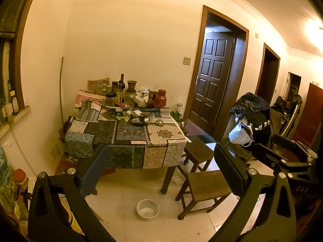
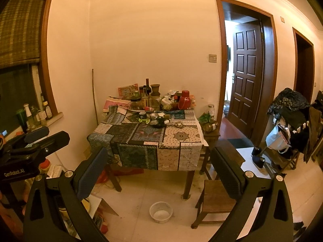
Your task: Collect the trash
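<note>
Fingers: left gripper and right gripper both spread, holding nothing, well apart from the table. Trash: small litter mid-cloth, among jars. Method, judged: approach level, single out one scrap, avoid bottles.

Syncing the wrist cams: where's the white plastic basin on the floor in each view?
Left wrist: the white plastic basin lies on the floor at bottom centre, between the open jaws.
Right wrist: bottom centre, just right of the middle.
Shared landmark: the dark wooden table leg just behind the basin to its right.
</note>
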Action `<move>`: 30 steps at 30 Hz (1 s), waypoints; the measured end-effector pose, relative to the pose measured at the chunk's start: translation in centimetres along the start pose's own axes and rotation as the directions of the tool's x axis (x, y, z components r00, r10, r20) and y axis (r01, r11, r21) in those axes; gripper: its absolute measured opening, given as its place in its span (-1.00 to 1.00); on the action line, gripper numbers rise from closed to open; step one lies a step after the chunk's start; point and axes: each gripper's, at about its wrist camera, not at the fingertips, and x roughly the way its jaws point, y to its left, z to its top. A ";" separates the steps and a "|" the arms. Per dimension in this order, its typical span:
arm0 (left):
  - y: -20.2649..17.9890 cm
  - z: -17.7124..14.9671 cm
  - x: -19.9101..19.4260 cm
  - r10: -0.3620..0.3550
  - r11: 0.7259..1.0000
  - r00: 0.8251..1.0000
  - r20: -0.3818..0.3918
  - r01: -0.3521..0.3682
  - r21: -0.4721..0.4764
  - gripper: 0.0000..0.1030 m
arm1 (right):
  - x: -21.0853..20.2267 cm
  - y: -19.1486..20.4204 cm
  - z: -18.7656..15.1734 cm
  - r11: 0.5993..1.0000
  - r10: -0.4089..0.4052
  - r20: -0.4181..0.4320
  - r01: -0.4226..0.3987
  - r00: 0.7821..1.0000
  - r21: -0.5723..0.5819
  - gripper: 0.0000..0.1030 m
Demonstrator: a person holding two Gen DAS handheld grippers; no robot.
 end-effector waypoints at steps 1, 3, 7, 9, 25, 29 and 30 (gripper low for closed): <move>-0.2 -0.1 -0.1 0.000 1.000 1.000 0.001 0.000 0.002 1.00 | 0.0 0.0 0.0 1.000 -0.001 0.000 0.001 1.000 0.000 0.96; -0.2 -0.1 -0.1 0.001 1.000 1.000 0.002 -0.002 0.007 1.00 | 0.0 -0.1 0.0 1.000 0.001 0.001 -0.001 1.000 0.001 0.96; -0.2 -0.1 -0.1 -0.002 1.000 1.000 0.002 0.002 0.002 1.00 | -0.1 0.0 0.1 1.000 0.000 0.002 0.000 1.000 0.001 0.96; -0.4 -0.2 -0.1 0.001 1.000 1.000 0.001 -0.001 0.003 1.00 | 0.0 0.0 0.1 1.000 0.001 0.003 -0.001 1.000 0.002 0.96; -0.7 -0.4 0.1 0.005 1.000 1.000 -0.001 -0.005 0.005 1.00 | 0.2 0.3 0.1 1.000 0.008 0.000 -0.008 1.000 0.002 0.96; -0.6 -0.4 0.3 0.009 1.000 1.000 -0.003 -0.009 0.003 1.00 | 0.5 0.2 0.2 1.000 0.014 -0.003 -0.014 1.000 0.001 0.96; -0.6 -0.4 0.4 0.008 1.000 1.000 -0.003 -0.008 0.002 1.00 | 0.8 0.2 0.3 1.000 0.014 -0.004 -0.014 1.000 0.001 0.96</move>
